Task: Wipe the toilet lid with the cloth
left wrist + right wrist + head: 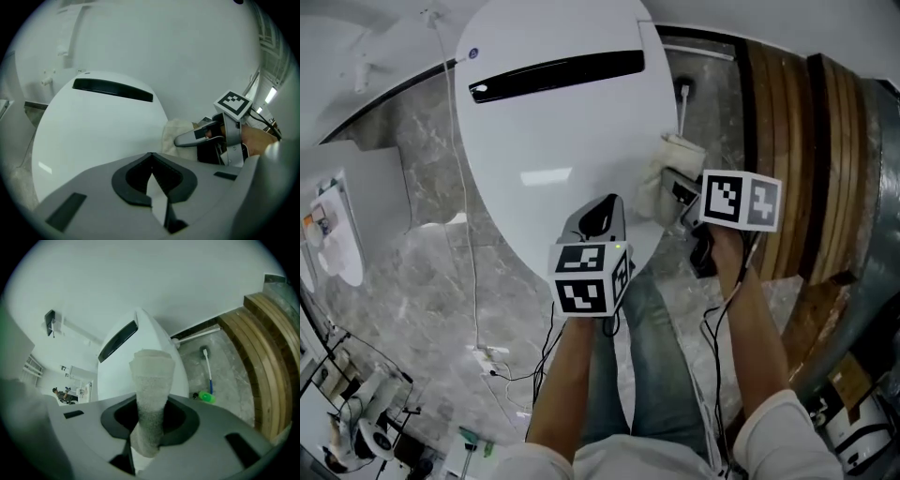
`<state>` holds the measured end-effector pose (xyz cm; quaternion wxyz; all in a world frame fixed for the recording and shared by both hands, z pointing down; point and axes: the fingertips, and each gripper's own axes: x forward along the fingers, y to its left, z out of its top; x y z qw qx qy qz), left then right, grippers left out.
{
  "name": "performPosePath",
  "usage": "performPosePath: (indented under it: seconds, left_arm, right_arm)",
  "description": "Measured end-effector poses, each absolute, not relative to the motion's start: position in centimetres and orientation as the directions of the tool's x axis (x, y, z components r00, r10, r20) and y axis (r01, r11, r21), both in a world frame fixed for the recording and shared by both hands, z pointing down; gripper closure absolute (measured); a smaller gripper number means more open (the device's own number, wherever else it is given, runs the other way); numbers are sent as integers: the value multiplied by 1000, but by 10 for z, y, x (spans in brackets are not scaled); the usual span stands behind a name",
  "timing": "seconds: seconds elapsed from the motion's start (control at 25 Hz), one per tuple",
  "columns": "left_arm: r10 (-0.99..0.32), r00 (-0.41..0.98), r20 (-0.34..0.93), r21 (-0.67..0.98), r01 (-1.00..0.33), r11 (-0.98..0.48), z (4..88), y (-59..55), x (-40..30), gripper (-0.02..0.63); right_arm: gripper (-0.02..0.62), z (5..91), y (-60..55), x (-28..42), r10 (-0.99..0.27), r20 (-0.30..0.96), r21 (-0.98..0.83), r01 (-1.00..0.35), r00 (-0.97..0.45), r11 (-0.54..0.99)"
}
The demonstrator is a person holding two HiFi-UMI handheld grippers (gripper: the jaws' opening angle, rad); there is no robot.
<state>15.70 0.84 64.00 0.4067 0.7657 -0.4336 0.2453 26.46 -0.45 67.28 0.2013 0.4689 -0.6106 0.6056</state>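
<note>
The white toilet lid (553,141) is closed, with a black strip near its back. A cream cloth (673,155) lies against the lid's right edge, and my right gripper (672,192) is shut on it. In the right gripper view the cloth (151,380) sticks up between the jaws, hiding part of the lid (117,371). My left gripper (598,217) hovers over the lid's front edge, shut and empty; its jaws (151,161) meet over the lid (93,131). From there the cloth (177,133) and right gripper (185,139) show to the right.
Wooden slats (797,141) run along the right. A toilet brush (207,366) and a green object (206,396) lie on the marble floor (422,281) between toilet and slats. A thin cable (469,244) crosses the floor at left. The person's legs stand below the lid.
</note>
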Motion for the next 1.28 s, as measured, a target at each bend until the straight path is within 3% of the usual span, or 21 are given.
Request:
performPosePath:
  seconds: [0.36,0.76,1.0,1.28]
  left_arm:
    - [-593,298,748,383,-924,19,643,30,32,593]
    - [-640,147,754,357,-910,212,652,79,-114,592]
    - [-640,156,752,372,-902,218,661,90,-128,592]
    - [-602,263,754,404,-908,109,667,73,-64,592]
  right_arm:
    - [499,656,7,114,-158,751,-638,-767,-641,77]
    - [499,673,51,-52,42,747,-651,-717,-663,250]
    - [499,692,57,-48,41,765,-634,-741,-642,223]
    - [499,688,59,39,-43,768,-633,-767,-640,103]
